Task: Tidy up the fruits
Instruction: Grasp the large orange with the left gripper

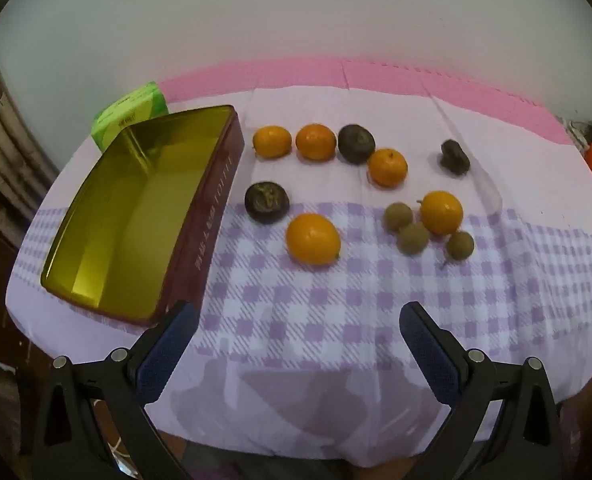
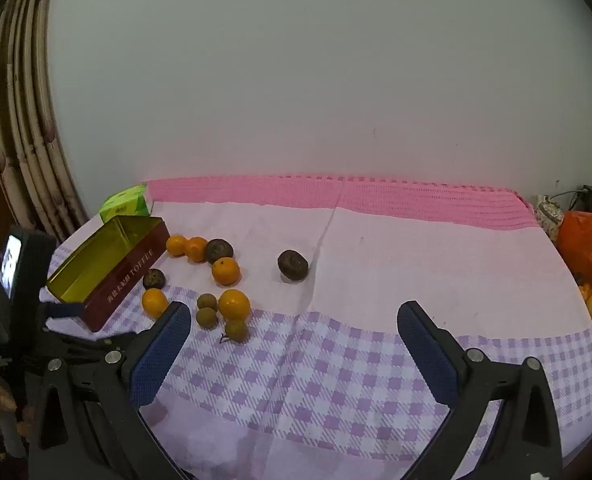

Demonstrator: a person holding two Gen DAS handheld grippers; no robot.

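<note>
Both the left gripper [image 1: 297, 316] and right gripper [image 2: 294, 316] hang spread wide, pinching nothing. Beside the toffee tin [image 1: 200, 216] — empty — oranges [image 1: 313, 239], dark fruits [image 1: 266, 202] and small brown fruits [image 1: 413, 238] lie scattered on the checked cloth [image 1: 335, 320].

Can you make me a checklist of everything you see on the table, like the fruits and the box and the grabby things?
Surface: table under a lilac checked cloth, pink mat at the back.
Job's things: five oranges, three dark fruits, three small brown fruits, all loose on the cloth; open tin, empty.
Clutter: green box behind the tin; orange bag at the right edge.
Grippers: left gripper open, empty; right gripper open, empty.
Cables: dark cables in the far right corner.
Surroundings: plain white wall.
</note>
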